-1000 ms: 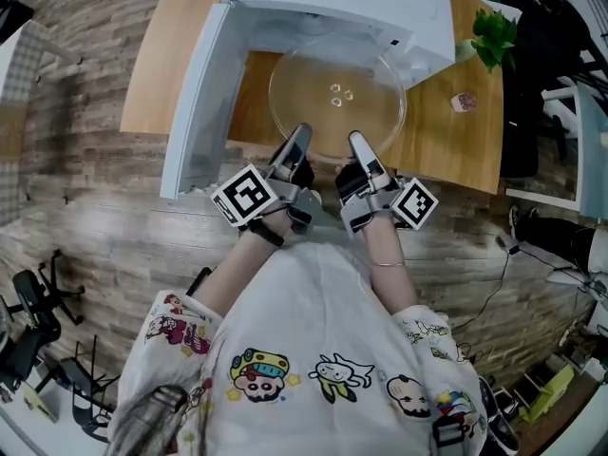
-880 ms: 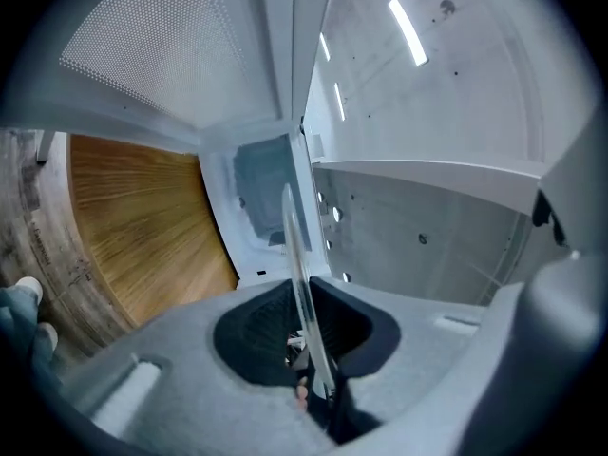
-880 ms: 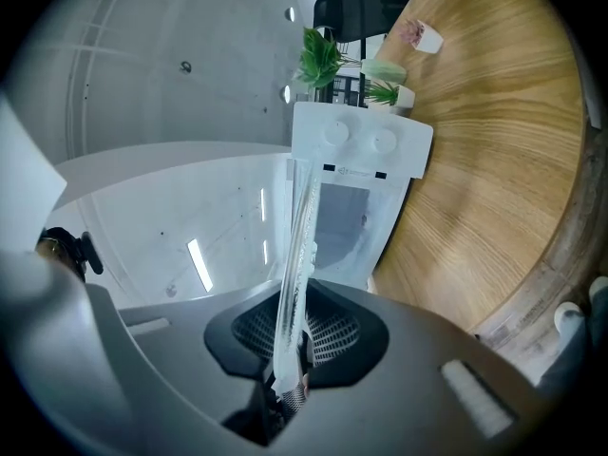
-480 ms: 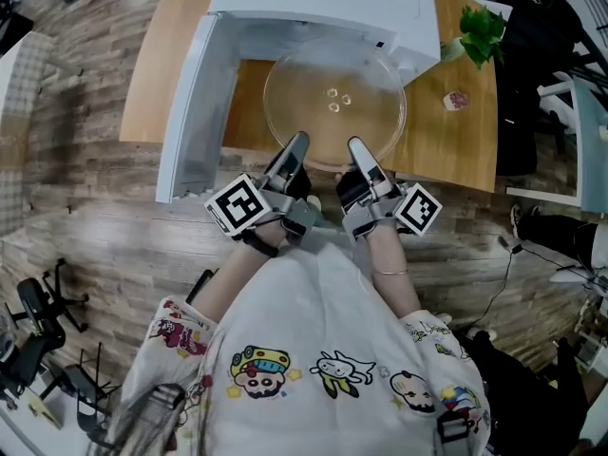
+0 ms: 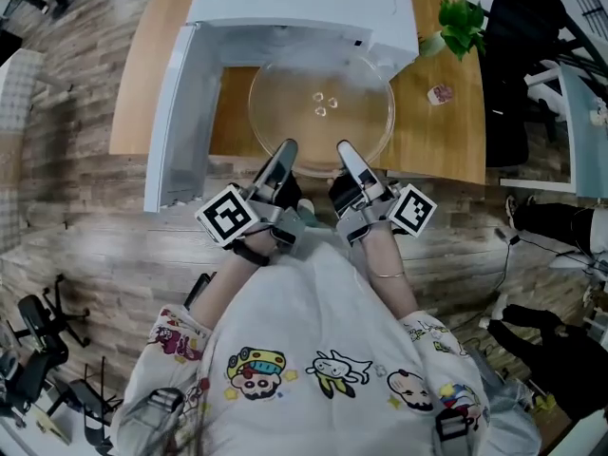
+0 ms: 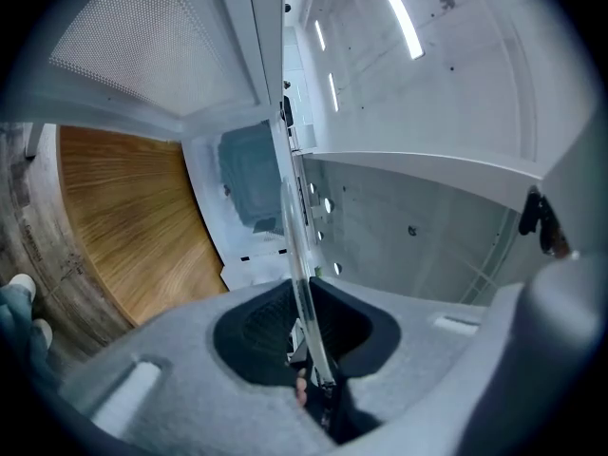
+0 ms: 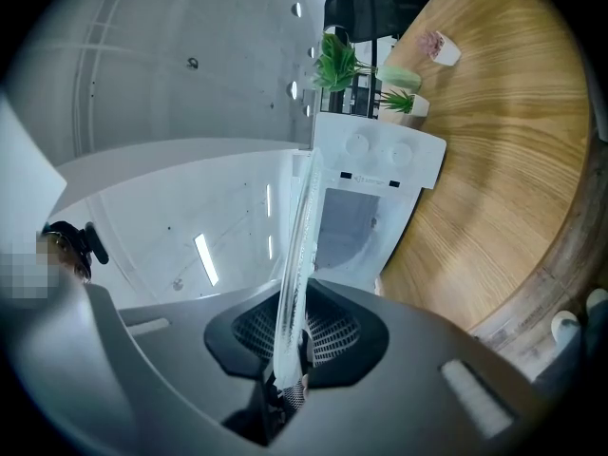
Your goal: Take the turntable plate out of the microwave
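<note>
At the lower middle of the head view, the left gripper and right gripper each pinch the near rim of the glass turntable plate. The plate sits over the wooden table at the mouth of the microwave. I judge both hands should draw back together and level, since glass held only by its edge can slip. The plate's far rim disappears under the microwave's top edge, so I cannot tell whether it has cleared the cavity.
</note>
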`<state>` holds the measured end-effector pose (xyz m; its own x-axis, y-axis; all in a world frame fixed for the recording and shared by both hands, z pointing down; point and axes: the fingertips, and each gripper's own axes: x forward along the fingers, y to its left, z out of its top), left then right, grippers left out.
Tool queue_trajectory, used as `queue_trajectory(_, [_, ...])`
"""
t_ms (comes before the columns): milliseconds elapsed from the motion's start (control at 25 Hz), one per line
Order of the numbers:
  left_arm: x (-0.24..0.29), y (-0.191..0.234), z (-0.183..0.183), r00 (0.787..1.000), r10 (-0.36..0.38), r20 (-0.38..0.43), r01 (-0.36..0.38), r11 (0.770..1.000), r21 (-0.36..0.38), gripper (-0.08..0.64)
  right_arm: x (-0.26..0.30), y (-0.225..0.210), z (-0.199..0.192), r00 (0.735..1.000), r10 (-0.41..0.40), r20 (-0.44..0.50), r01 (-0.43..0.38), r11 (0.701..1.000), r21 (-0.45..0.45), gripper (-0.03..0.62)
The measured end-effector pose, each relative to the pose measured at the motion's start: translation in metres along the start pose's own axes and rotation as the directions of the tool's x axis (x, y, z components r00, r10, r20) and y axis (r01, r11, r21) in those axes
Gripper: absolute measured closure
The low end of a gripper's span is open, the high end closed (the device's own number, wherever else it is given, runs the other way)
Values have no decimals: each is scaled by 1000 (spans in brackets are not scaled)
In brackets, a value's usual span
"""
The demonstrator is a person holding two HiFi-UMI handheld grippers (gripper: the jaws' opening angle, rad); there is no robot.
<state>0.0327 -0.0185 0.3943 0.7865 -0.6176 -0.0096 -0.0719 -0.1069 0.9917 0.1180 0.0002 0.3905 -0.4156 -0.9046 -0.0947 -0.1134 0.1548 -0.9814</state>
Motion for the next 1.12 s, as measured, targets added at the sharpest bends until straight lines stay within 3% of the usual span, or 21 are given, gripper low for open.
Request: queue_trajectory(1120, [-9,-9,-8,1000,-9,-4,9,1000,9,520,-10,9,-5,1000,-1,-16,1,1000,-2,543])
